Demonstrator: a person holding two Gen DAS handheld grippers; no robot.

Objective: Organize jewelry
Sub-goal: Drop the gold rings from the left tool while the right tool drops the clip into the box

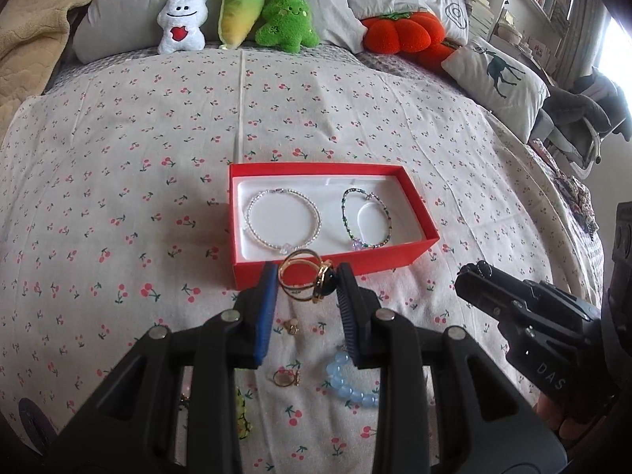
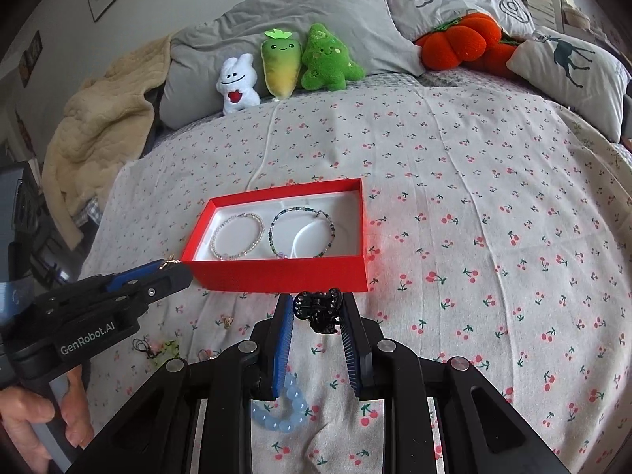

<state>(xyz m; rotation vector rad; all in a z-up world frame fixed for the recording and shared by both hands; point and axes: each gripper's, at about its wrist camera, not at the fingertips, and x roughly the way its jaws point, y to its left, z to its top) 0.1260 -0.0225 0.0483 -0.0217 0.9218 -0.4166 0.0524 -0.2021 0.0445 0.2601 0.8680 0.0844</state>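
My left gripper (image 1: 308,272) is shut on a gold bangle with a black stone (image 1: 316,280), held just before the near wall of the red box (image 1: 395,252). In the box's white lining lie a pearl bracelet (image 1: 282,217) and a green bead bracelet (image 1: 365,217). My right gripper (image 2: 317,300) is shut on a black claw clip (image 2: 318,310), above the bedspread short of the red box (image 2: 276,274). From the right wrist view the left gripper (image 2: 173,266) reaches in at the left, close to the box's near left corner.
On the cherry-print bedspread (image 1: 118,181) under the grippers lie a blue bead bracelet (image 1: 351,387), a gold ring (image 1: 284,377), a small gold earring (image 1: 291,326) and a yellow-green charm (image 2: 166,349). Plush toys (image 1: 237,15) and pillows (image 2: 284,12) line the far side.
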